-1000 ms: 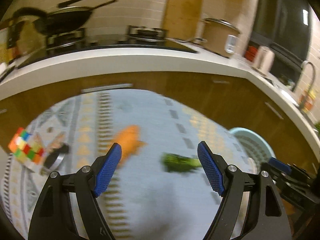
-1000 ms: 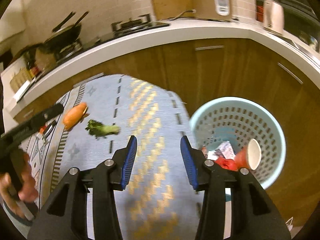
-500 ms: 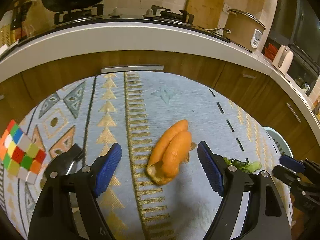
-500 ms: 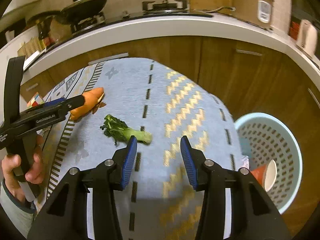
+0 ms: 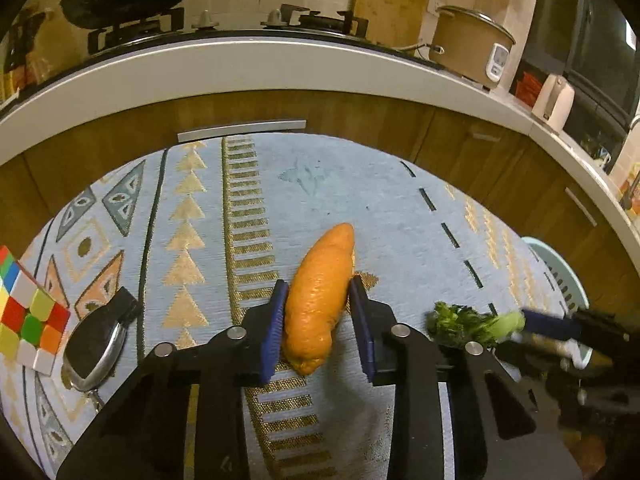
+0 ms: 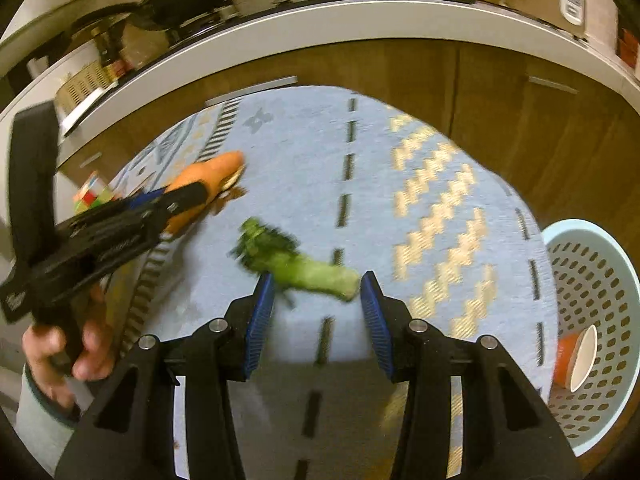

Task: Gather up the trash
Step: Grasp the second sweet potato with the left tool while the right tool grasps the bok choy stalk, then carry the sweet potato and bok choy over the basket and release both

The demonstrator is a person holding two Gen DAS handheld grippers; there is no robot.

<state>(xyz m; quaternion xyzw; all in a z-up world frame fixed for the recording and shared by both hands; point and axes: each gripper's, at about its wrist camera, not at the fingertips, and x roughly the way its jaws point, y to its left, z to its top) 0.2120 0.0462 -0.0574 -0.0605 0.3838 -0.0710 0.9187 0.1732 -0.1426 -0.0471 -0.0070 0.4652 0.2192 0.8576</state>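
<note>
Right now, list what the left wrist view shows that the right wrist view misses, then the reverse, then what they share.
Left wrist only: a metal clip on the rug beside the colour cube, and the left gripper closing, both pads against the orange peel.

Right wrist only: a paper cup inside the basket, and the person's hand.

Both: peel, green vegetable stalk, cube, basket, patterned rug.

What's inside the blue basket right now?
In the right wrist view the basket holds an orange paper cup lying on its side. The gripper's body and the frame edge hide the rest of the inside.
</note>
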